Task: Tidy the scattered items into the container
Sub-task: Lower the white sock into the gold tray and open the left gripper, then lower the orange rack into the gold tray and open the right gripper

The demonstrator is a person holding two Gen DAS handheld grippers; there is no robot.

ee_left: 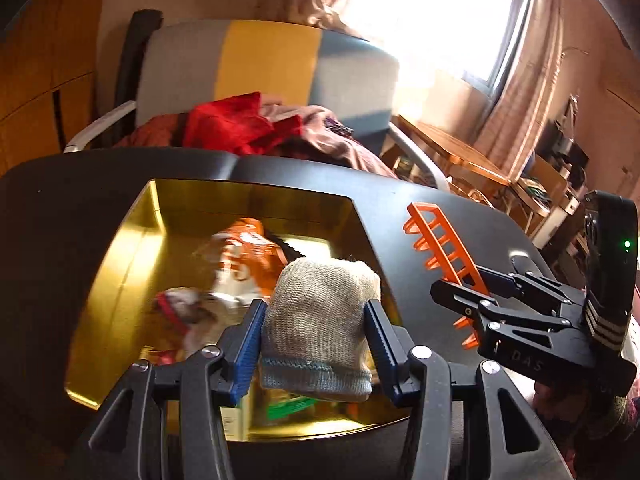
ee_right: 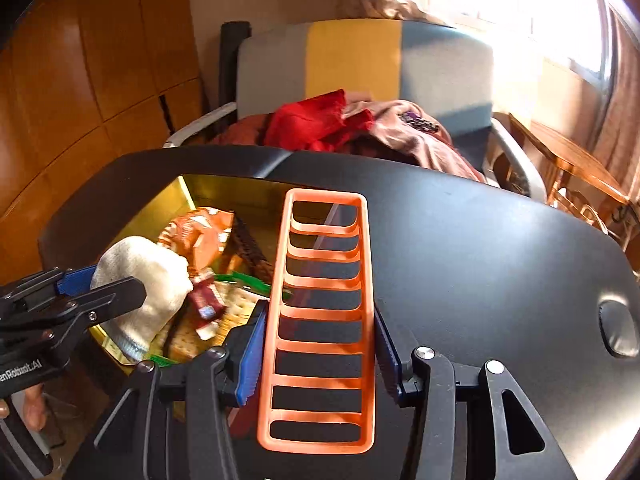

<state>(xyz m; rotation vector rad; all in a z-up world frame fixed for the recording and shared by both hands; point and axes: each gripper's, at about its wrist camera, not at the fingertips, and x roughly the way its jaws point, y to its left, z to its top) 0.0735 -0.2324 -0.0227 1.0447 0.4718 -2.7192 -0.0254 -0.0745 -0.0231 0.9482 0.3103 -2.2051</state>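
Note:
My left gripper (ee_left: 316, 332) is shut on a rolled grey knit sock (ee_left: 318, 320) and holds it above the gold container (ee_left: 120, 248), which sits on the black table (ee_left: 60, 220). The container holds an orange snack bag (ee_left: 248, 252), crackers and other packets. My right gripper (ee_right: 318, 344) is shut on an orange plastic ladder-shaped rack (ee_right: 324, 312) and holds it above the table (ee_right: 480, 260), just right of the container (ee_right: 192, 192). The sock (ee_right: 140, 280) and left gripper (ee_right: 100, 292) show at the left of the right wrist view. The right gripper (ee_left: 460, 296) with the rack (ee_left: 440, 240) shows at the right of the left wrist view.
A chair (ee_left: 240, 64) heaped with red and brown clothes (ee_left: 240, 124) stands behind the table. A wooden side table (ee_left: 460, 152) and clutter stand at the right near the bright window. Wooden panels line the left wall. A round recess (ee_right: 618, 328) is in the tabletop's right side.

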